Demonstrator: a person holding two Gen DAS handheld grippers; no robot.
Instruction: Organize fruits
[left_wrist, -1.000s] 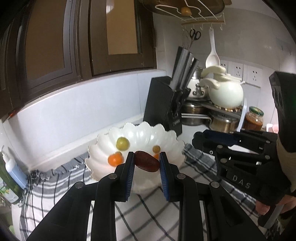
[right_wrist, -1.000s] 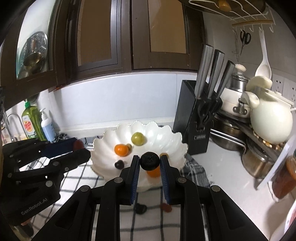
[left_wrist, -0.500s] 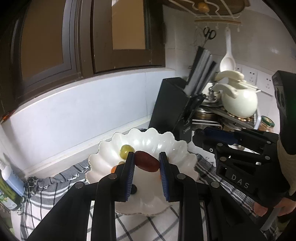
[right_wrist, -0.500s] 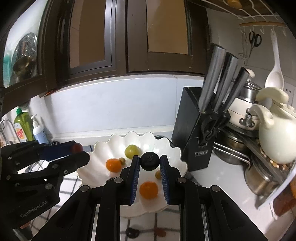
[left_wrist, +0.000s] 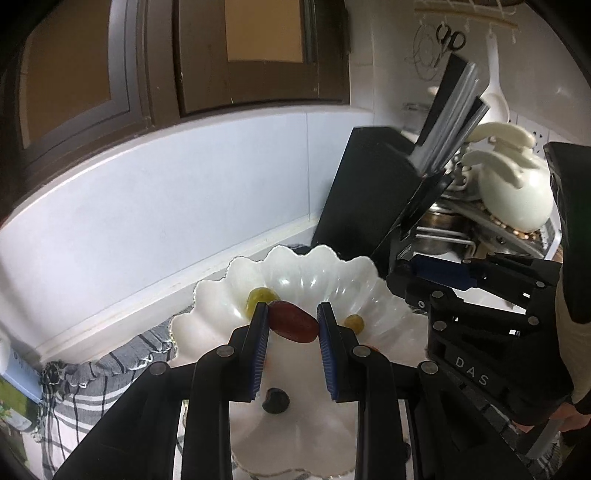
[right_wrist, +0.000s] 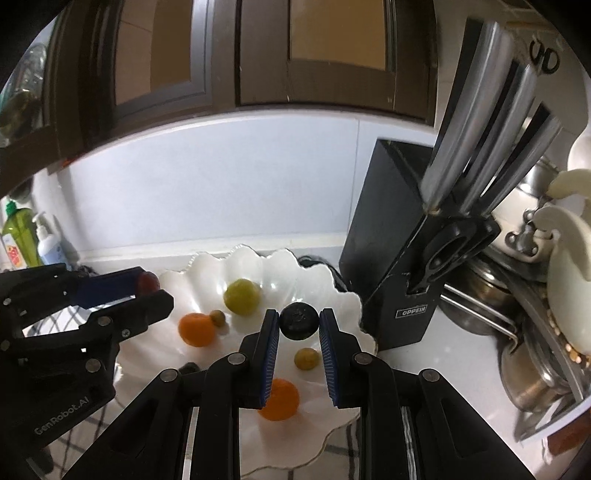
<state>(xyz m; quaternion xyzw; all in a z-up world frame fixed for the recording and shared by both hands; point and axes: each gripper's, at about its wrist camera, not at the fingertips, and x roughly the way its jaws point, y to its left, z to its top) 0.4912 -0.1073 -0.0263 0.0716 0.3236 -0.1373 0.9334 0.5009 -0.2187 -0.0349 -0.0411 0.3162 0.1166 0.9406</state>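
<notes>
**Both grippers loaded over the bowl, release pending**

Nearest: left gripper (left_wrist: 291, 325) was clamped on a dark red oblong fruit (left_wrist: 293, 320), probably a grape or date; right gripper (right_wrist: 298, 324) was clamped on a blueberry (right_wrist: 298, 320). Both fruits sat pinched between the blue pads, clear of any surface.

Below them: white scalloped bowl (right_wrist: 332, 291) on a checked cloth (left_wrist: 110, 354). Left gripper hung over the bowl's middle, right gripper over the right half, near the rim. Already inside: two orange fruits, one by the near edge (right_wrist: 279, 399) and one at left (right_wrist: 197, 329), a big green grape (right_wrist: 242, 296) toward the far rim, two smaller green ones, and a dark berry (left_wrist: 275, 401) near the middle.

Beyond: black knife block (right_wrist: 391, 258) just past the bowl's far right rim, then pots and a white kettle.

Read: transport step, drop not yet done. Next move probably calls for a bit more descent, then spreading the pads over bare bowl floor. Blueberry may roll; the right gripper should release inboard of the rim.
</notes>
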